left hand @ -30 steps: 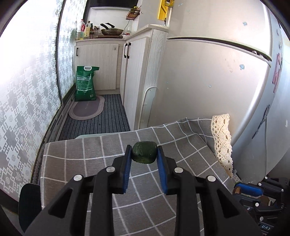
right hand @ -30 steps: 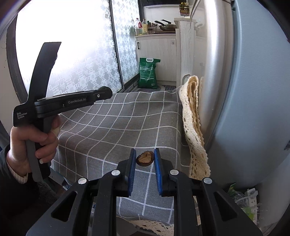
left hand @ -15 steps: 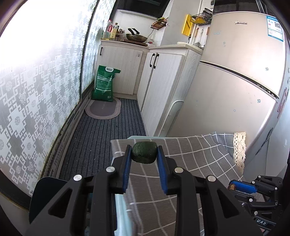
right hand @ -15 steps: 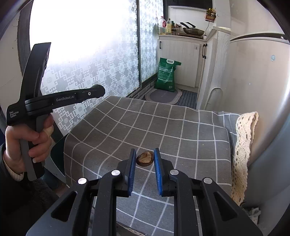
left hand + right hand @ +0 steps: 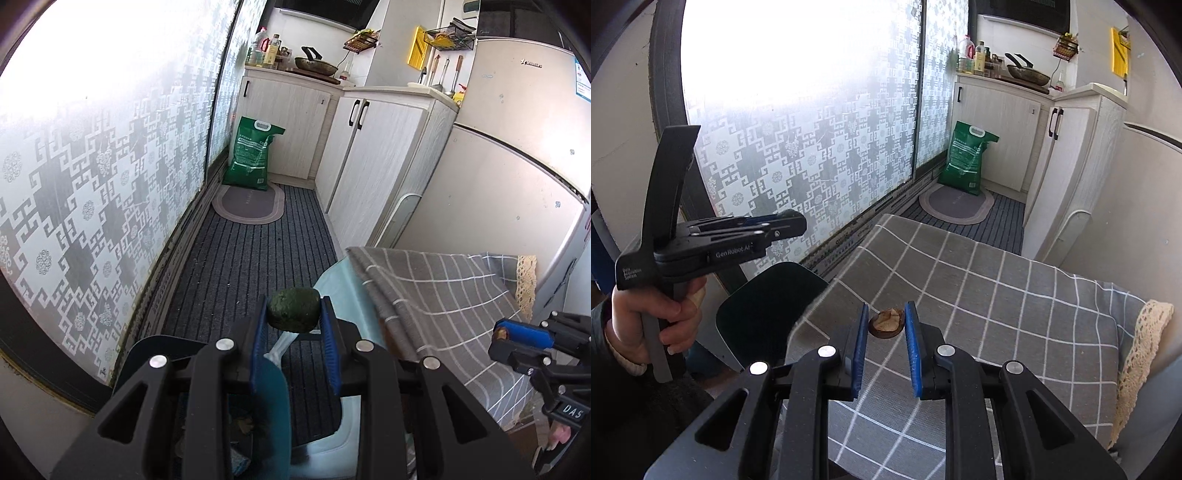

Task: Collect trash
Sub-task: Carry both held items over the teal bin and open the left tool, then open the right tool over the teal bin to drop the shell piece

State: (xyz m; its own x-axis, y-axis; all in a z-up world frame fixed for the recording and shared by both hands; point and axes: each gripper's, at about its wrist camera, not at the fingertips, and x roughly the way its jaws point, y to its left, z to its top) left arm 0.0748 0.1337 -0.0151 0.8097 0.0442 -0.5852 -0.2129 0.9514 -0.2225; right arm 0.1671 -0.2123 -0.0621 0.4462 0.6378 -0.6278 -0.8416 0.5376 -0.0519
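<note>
a dark green, rough, rounded lump of trash point(image 5: 293, 309) sits clenched between the blue pads of the left tongs point(image 5: 293, 314), out past the edge of the counter draped in grey cloth with white checks point(image 5: 436, 291), above the dark striped floor mat point(image 5: 243, 258) and a dark teal bin lid point(image 5: 166, 354). the right tongs point(image 5: 886, 321) grasp a small brown nutshell piece point(image 5: 886, 322) over the same cloth. a hand point(image 5: 646, 314) grips the left tool's handle. a green sack point(image 5: 251, 155) leans against pale cabinets point(image 5: 295, 122).

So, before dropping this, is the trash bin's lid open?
Open: the dark lid stands raised beside the table, and the bin shows scraps inside below the left gripper.
</note>
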